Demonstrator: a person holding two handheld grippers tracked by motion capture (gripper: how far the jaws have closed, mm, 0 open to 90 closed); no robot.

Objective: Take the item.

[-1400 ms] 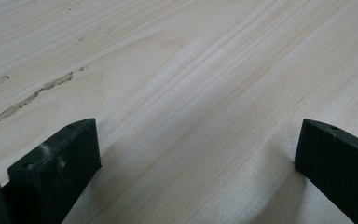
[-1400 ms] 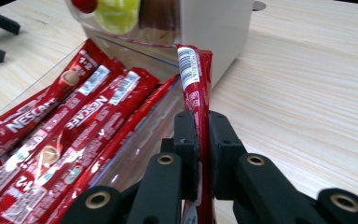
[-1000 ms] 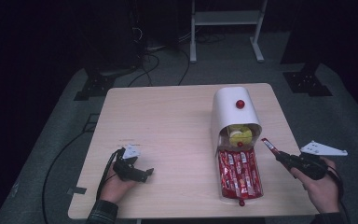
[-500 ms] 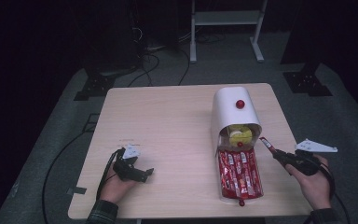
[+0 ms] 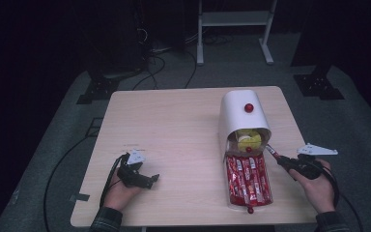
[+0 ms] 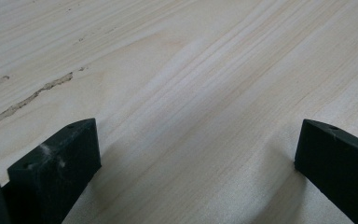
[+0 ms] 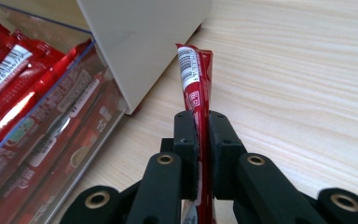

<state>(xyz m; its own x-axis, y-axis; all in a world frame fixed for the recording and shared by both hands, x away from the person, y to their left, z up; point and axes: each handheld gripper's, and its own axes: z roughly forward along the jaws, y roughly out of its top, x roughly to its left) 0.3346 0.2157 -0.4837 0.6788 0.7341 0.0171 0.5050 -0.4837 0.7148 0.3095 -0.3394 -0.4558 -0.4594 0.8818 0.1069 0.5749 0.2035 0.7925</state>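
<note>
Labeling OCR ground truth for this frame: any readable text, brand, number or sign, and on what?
Nothing reads cleanly.
Red sachet clamped in the right tongs: barcode with tiny digits, white lettering below, both too blurred to read.
Red sachets in the clear tray: barcodes, a string of digits and white print, all too small and soft to quote.
White dispenser: no text; just a red knob.
Table: no markings.

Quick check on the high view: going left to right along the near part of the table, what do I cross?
Left gripper, open on the bare wood → clear tray of red sachets → red sachet → right gripper clamping it.
</note>
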